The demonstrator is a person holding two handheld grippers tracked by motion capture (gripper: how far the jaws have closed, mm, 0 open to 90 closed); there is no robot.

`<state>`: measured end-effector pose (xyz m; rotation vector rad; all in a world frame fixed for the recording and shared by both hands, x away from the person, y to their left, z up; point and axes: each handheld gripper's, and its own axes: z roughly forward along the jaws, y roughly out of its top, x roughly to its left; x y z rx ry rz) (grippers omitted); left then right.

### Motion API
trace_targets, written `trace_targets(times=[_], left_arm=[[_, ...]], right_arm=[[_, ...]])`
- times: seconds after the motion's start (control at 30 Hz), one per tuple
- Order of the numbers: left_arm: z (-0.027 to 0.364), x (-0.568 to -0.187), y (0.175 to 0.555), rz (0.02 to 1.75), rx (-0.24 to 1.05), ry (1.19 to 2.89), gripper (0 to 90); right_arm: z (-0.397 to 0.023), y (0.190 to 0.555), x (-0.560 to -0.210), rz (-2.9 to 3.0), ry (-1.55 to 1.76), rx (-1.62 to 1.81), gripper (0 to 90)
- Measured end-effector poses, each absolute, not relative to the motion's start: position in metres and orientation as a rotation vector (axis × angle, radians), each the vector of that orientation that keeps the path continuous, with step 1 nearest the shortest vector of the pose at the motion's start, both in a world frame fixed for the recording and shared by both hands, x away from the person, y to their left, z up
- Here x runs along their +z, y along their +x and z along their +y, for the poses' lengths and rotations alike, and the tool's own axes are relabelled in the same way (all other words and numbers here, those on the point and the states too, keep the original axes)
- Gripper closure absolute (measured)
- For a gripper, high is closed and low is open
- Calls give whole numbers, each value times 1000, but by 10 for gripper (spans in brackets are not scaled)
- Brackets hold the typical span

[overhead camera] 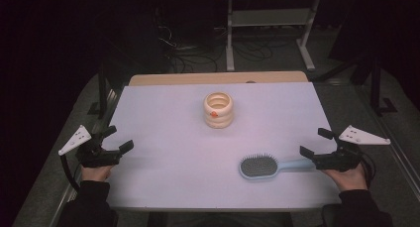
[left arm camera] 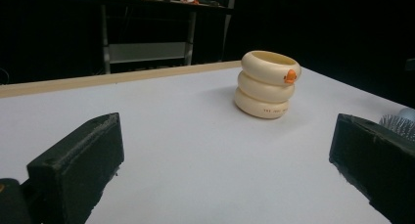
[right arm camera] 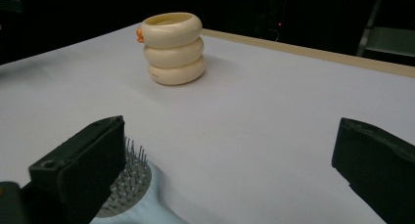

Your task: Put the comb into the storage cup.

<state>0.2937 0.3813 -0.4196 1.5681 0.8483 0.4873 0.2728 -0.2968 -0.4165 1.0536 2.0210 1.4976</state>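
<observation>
Both grippers, left and right, sit spread wide and empty at the table edges. Nearest the right one lies the brush, bristles up, handle toward it. A shallow pinch on that slim handle could let the brush swivel or slip.

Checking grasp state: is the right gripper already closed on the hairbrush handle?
No. In the high view the right gripper is open, and the hairbrush lies flat on the table.

High view sits above the near edge, looking forward and down over the whole table. Both gripper views ride low and close to the surface, looking inward from opposite sides, and both catch the cream ringed cup and the hairbrush.
</observation>
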Motion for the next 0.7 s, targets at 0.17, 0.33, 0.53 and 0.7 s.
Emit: trace_targets(times=[0.17,0.33,0.53,0.7], left_arm=[[381,-420,294,845,491,1570,0],[380,-420,294,849,491,1575,0],[380,-420,294,850,491,1576,0],[380,-420,294,851,491,1581,0]], right_arm=[[-298,273,-417,2019,1061,1503,0],[-297,273,-417,2030,1059,1504,0],[-297,274,-417,2039,1060,1505,0],[-296,274,-416,2042,1057,1511,0]])
